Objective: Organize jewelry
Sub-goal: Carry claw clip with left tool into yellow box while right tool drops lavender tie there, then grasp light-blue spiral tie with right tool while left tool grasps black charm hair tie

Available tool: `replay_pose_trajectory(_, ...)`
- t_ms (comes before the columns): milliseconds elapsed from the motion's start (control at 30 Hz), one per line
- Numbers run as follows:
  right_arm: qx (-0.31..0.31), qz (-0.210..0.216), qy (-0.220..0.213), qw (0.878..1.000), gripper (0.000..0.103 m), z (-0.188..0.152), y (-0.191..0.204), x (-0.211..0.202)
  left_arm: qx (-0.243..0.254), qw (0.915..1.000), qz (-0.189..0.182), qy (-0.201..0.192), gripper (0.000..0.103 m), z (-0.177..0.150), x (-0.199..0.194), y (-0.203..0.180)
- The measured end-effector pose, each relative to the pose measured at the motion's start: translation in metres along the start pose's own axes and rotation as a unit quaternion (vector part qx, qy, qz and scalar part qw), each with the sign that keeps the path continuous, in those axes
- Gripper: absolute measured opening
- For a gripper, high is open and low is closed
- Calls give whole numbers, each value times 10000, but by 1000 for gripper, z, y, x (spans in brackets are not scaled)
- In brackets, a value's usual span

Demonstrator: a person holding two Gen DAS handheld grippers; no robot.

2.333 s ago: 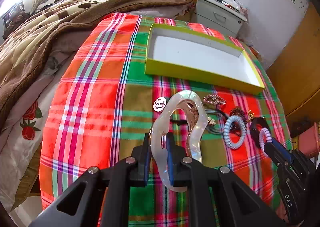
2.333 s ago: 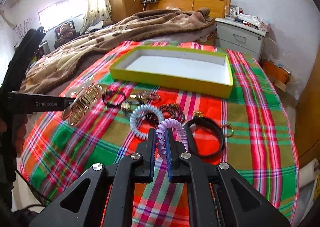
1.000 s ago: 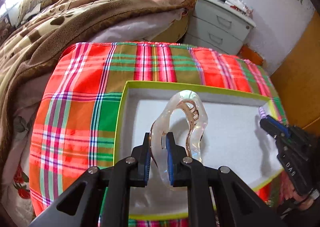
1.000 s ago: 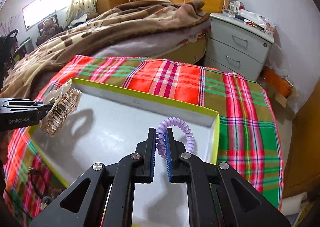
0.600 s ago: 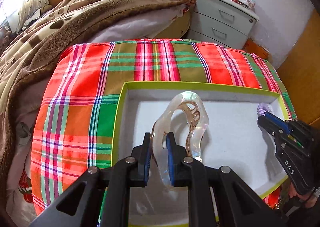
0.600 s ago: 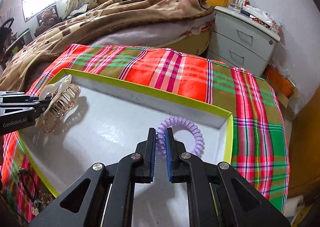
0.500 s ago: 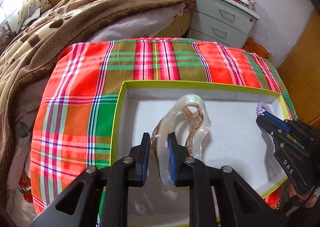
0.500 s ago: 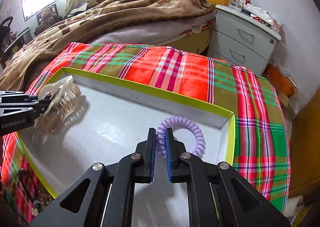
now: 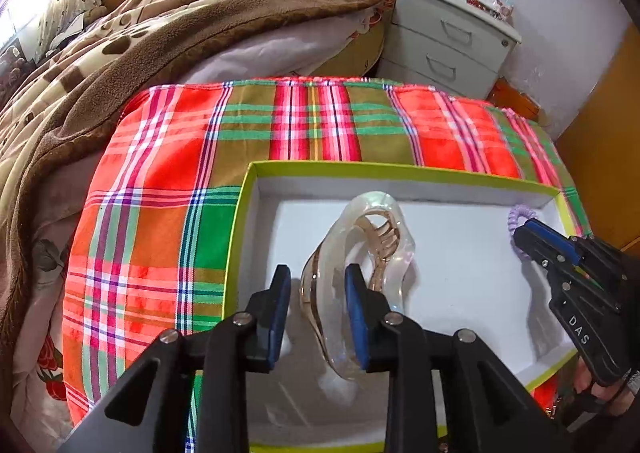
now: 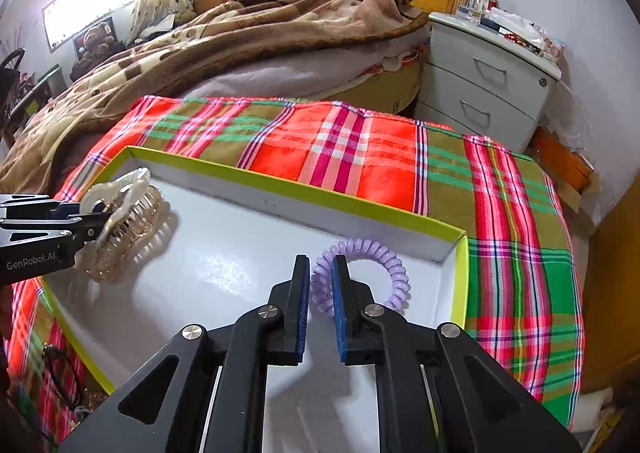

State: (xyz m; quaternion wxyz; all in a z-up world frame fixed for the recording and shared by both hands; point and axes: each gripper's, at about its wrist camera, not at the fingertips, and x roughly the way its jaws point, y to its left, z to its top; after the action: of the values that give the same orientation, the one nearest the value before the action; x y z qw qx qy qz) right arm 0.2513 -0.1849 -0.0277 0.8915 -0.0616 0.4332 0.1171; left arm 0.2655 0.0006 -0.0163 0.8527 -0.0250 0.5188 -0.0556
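Left gripper (image 9: 314, 305), blue-padded jaws spread, straddles a glossy pearly-translucent claw clip (image 9: 360, 277) with amber teeth, lying in the white-floored, lime-rimmed box (image 9: 240, 221) on plaid cloth (image 9: 160, 189). Right gripper (image 10: 320, 293), jaws parted with gaps either side of a lilac spiral coil tie (image 10: 380, 265), which rests ahead in the box's far right corner.

Both tongs (image 9: 314, 313) (image 10: 320, 305) have opened over the box (image 9: 400, 167).

unmade bed (image 10: 248, 41), grey nightstand (image 10: 488, 81)
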Motion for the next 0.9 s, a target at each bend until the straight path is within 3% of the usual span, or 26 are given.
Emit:
replay_pose_trajectory(100, 59, 45, -80, 9999, 16, -1, -1, -6, -54, 9998, -139, -90, 38, -1, -8, 1)
replay_pose_trajectory(533, 144, 450, -639, 9968, 19, -26, 8, -74, -122, 9972, -538, -511, 39, -37, -66, 8)
replay_pose_trajectory(900, -589, 1232, -385, 9899, 22, -90, 56, -107, -221, 9960, -722, -478, 39, -101, -97, 23)
